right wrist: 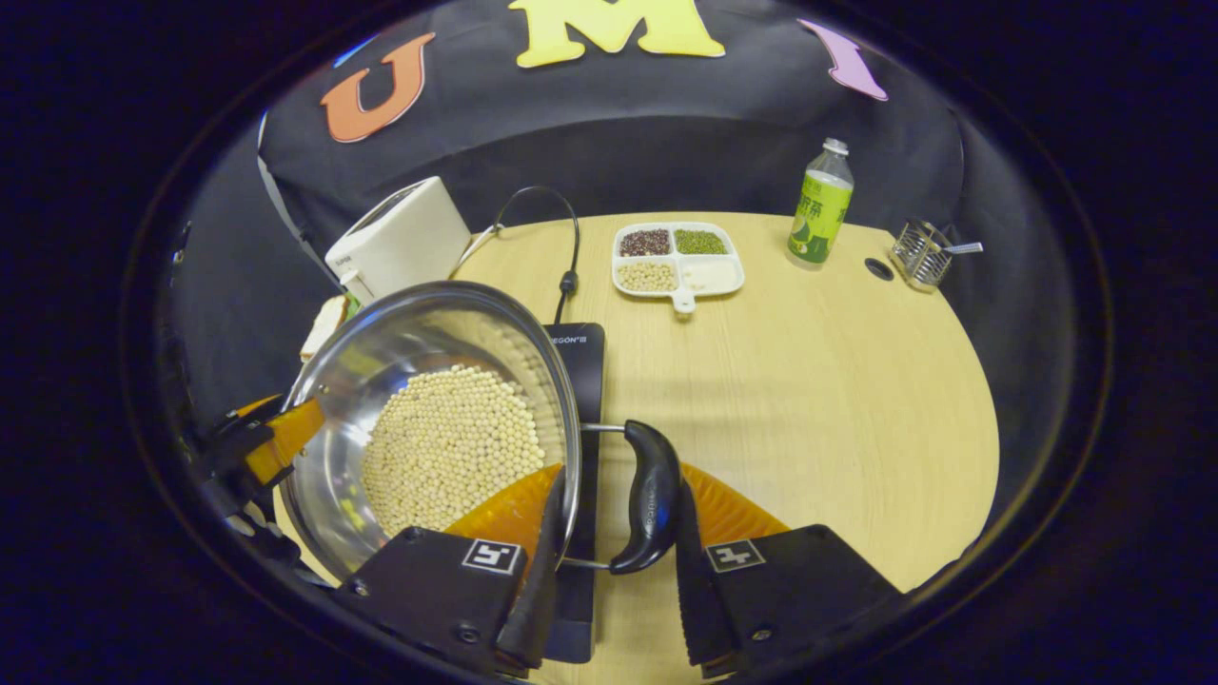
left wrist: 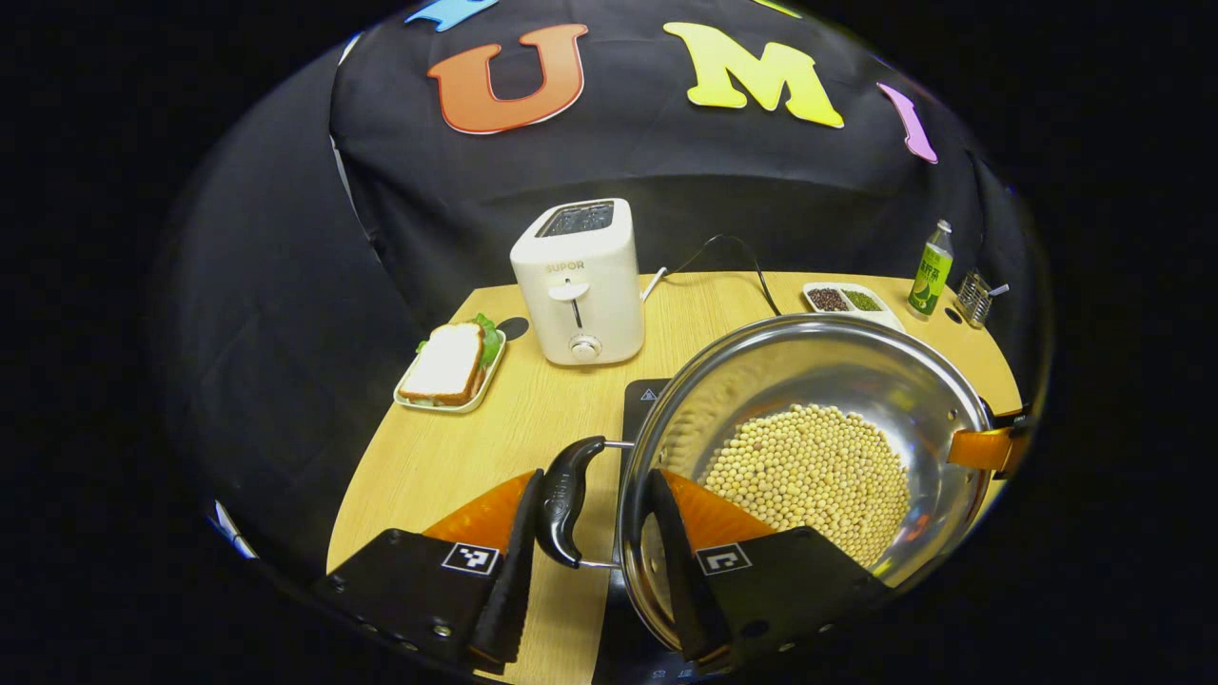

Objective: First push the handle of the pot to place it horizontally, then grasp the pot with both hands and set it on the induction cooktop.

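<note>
A steel pot (left wrist: 856,371) holding soybeans (left wrist: 809,466) hangs over the black induction cooktop (left wrist: 644,395); I cannot tell whether it rests on it. My left gripper (left wrist: 596,479) is shut across the pot's black side handle (left wrist: 566,504), one finger outside the handle and the other inside the rim. On the opposite side, my right gripper (right wrist: 618,480) clamps the other black handle (right wrist: 652,495) and the pot (right wrist: 428,323) wall the same way. The cooktop (right wrist: 580,381) lies under the pot's edge. Each gripper appears across the pot in the other's view (left wrist: 990,447) (right wrist: 276,438).
A white toaster (left wrist: 580,281) stands at the back with its cable (right wrist: 569,247) trailing. A sandwich on a plate (left wrist: 452,366) lies far left. A divided dish of grains (right wrist: 677,257), a green bottle (right wrist: 818,205) and a wire holder (right wrist: 918,252) sit along the back of the wooden table (right wrist: 837,400).
</note>
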